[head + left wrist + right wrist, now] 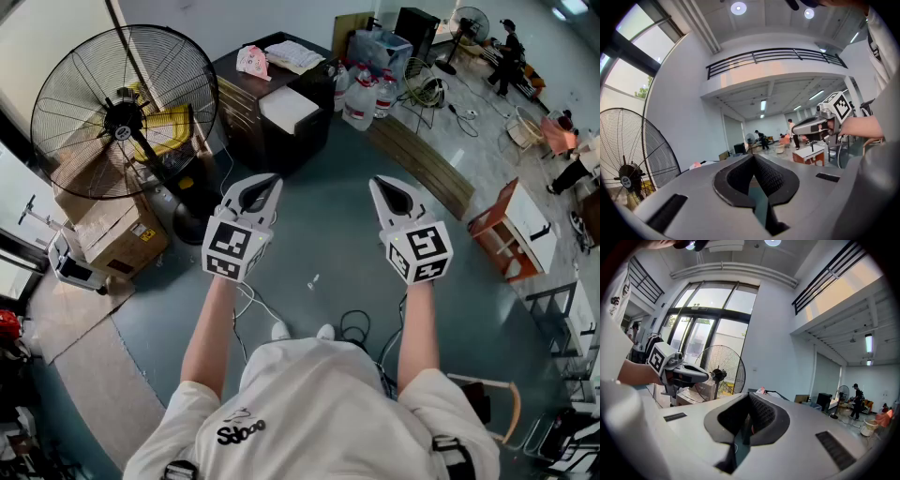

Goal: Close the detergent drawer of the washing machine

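No washing machine or detergent drawer shows in any view. Both grippers are held out level in front of the person's chest, over a grey-blue floor. My left gripper [266,184] has its jaws closed tip to tip with nothing between them; its own view shows the same [753,157]. My right gripper [383,185] is likewise shut and empty [750,396]. Each gripper appears in the other's view: the right gripper [816,124] at the right, the left gripper [679,372] at the left.
A large black floor fan [122,112] stands at the left with cardboard boxes [120,234] below it. A dark cabinet [272,103], water bottles [361,94] and a wooden bench [422,164] lie ahead. An orange-and-white table [514,230] is at the right. Cables [356,326] run by the person's feet.
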Motion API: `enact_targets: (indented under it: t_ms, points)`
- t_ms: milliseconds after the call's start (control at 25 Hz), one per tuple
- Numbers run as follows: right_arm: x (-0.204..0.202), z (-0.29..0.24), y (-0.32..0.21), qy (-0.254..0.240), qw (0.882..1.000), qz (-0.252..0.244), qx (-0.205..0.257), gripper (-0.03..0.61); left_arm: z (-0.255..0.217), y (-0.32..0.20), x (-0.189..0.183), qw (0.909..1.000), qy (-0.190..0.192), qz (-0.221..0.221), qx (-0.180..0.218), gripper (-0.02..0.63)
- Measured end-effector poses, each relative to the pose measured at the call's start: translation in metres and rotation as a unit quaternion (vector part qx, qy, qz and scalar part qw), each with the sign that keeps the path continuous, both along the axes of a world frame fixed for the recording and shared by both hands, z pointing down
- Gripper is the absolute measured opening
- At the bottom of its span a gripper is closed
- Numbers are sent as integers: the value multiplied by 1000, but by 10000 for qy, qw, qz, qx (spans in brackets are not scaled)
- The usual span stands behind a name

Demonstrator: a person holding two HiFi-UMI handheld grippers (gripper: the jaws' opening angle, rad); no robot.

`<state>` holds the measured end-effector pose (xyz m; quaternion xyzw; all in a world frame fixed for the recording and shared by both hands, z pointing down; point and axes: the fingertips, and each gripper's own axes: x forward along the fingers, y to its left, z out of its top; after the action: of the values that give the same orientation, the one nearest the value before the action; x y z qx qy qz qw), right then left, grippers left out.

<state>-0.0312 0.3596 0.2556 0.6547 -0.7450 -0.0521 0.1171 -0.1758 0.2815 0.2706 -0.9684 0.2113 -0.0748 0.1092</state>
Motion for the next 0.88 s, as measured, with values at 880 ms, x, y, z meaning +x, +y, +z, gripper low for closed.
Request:
enact_targets:
  t_ms: [880]
  points:
    - [119,40,-12,-65,9984,-518,-210,-5,31,-17,112,9980,-123,-591,-195,14]
